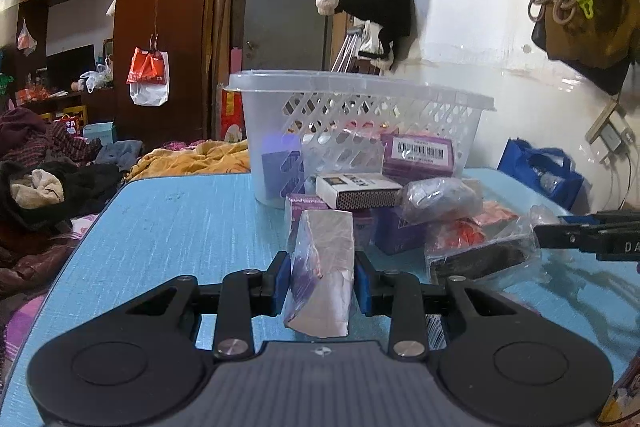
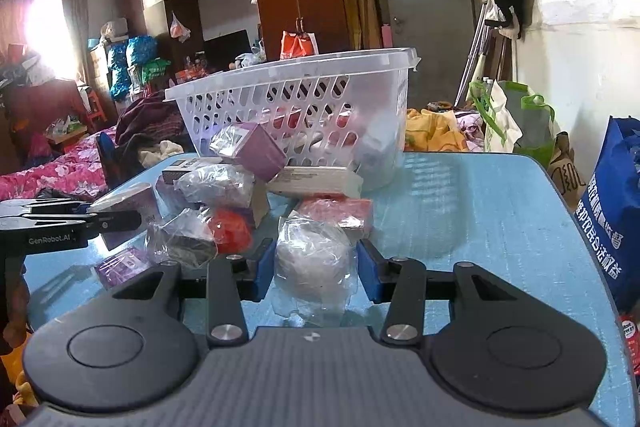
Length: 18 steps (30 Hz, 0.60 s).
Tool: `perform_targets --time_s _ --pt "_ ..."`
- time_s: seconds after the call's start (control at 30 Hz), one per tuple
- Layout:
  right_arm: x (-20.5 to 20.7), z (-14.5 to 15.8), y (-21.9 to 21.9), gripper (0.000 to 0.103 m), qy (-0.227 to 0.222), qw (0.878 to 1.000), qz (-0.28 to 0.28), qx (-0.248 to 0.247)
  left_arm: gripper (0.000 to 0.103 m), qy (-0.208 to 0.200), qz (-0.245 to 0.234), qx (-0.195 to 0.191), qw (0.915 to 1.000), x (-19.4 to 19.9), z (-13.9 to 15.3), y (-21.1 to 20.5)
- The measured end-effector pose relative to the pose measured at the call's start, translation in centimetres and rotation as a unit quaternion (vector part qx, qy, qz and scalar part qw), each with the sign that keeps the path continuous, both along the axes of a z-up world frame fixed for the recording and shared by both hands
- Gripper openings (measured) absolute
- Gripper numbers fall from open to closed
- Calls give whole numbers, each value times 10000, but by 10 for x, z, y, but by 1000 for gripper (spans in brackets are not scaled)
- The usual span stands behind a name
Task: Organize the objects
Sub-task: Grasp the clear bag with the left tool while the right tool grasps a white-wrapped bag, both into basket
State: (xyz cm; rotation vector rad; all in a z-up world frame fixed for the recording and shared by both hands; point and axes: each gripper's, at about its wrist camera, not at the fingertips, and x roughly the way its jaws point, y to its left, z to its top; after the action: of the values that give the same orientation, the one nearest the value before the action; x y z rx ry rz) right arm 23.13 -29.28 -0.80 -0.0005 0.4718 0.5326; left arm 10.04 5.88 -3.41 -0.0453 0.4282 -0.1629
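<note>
Grasping items: left gripper [image 1: 322,285] clenches a wrapped box [image 1: 324,267], right gripper [image 2: 316,269] a plastic-wrapped bundle [image 2: 310,261]; next comes lifting both into the basket [image 1: 360,95].

Your view into the white basket [image 1: 400,115] is blocked by its lattice wall, and the blue bag [image 2: 616,211] is cut off at the frame edge.

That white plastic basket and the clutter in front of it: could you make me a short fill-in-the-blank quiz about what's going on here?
1. The white plastic lattice basket stands on a light ____ table.
2. The left gripper is shut on a plastic-wrapped ____ box.
3. The right gripper closes around a white lump in a clear ____ bag.

Missing words: blue; purple; plastic
</note>
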Motion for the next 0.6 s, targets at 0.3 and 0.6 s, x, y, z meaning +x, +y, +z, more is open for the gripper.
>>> perform_targets --time_s 0.3,0.6 --pt "-1 0 -2 47 -70 9999 -39 89 37 -68 42 -57 10000 -1 2 1" --pt "-5 6 -11 47 -350 9986 -106 394 37 -513 212 -283 9981 -16 15 8"
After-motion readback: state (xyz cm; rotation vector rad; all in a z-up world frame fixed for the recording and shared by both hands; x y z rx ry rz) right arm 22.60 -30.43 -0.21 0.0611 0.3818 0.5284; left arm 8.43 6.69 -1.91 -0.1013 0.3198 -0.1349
